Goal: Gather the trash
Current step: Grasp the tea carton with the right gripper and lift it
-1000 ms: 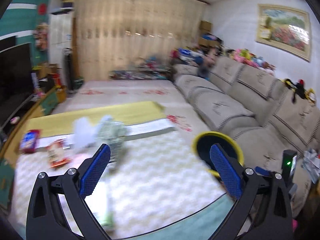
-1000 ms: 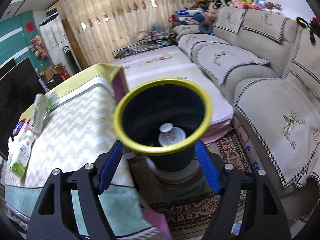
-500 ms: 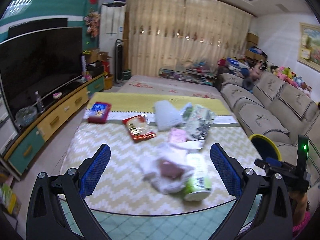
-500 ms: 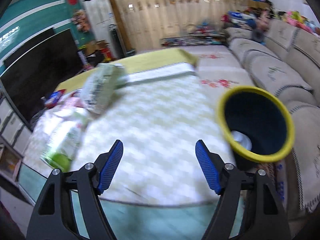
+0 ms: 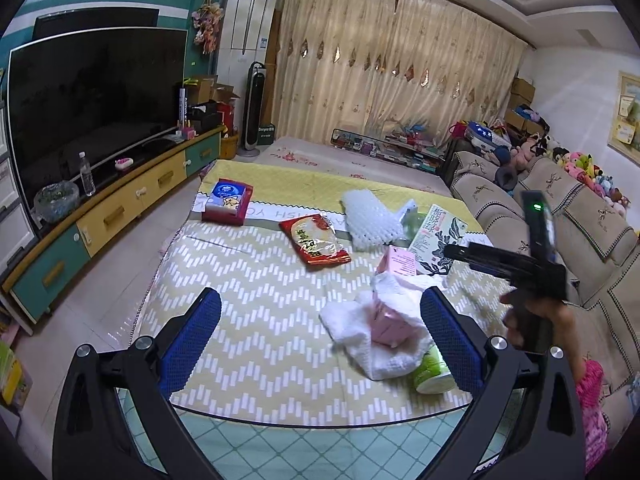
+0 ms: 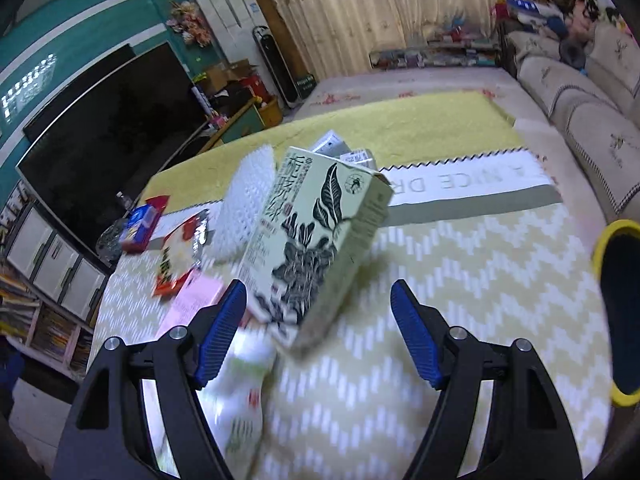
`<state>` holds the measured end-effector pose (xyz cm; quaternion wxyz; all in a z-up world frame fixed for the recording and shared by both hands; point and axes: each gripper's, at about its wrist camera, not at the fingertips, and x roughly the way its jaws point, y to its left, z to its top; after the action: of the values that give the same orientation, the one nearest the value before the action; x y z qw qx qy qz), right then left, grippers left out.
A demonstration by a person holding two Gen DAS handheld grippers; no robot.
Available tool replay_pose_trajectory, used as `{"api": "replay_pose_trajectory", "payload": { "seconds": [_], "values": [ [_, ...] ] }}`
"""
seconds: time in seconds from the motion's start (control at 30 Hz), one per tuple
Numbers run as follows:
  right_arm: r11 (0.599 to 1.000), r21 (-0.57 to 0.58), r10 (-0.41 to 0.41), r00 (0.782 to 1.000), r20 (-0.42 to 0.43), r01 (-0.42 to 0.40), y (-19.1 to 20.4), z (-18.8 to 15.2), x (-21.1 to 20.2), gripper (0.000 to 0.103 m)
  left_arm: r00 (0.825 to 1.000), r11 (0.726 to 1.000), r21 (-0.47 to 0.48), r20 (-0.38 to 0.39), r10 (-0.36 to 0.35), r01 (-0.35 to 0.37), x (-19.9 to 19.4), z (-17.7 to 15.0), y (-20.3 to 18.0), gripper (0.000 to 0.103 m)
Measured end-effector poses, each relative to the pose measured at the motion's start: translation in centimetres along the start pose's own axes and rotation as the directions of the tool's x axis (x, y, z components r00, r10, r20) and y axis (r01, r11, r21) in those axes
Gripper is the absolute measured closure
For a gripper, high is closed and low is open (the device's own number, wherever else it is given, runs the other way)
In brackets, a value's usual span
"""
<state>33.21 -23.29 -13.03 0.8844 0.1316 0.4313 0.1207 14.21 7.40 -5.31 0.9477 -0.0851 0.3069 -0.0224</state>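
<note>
We see table (image 5: 256, 320) mid-room, TV (image 5: 92, 108) left, sofa (image 5: 600, 240) right, curtains (image 5: 380, 72) behind, tissue box (image 5: 227, 201) far left on table, snack packet (image 5: 316, 239) centre, carton (image 6: 316, 240) right, bin (image 6: 618, 320) off table's right edge

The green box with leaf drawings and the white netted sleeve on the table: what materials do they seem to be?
The green box looks like thin matte printed cardboard, with sharp folded edges and an open end flap. The white netted sleeve seems to be soft foam mesh, judging by its puffy lattice surface; probably fruit packing.

Both wrist views overlook the same table (image 5: 256, 280).
</note>
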Motion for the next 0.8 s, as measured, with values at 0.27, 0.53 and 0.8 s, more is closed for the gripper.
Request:
{"api": "replay_pose_trajectory", "payload": {
  "seconds": [0.27,0.53,0.8],
  "values": [
    [0.997,0.071,0.018,0.998,-0.053,-0.015,-0.3,1.3,3.3,0.032,1.0,1.0,-0.003,-0.016,-0.011,0.011,0.7,-0.1,0.5,0.005],
    [1.0,0.017,0.016,1.0,-0.015,-0.016,1.3,1.0,1.8,0.057,0.999,1.0,0.007,-0.026,-0.019,0.02,1.0,-0.4,-0.2,0.005],
    [0.999,-0.039,-0.013,0.995,0.095,0.017,2.3,0.3,-2.9,0.075,0.999,0.999,0.027,-0.021,-0.028,0.029,0.8,-0.4,-1.3,0.005]
  ]
}}
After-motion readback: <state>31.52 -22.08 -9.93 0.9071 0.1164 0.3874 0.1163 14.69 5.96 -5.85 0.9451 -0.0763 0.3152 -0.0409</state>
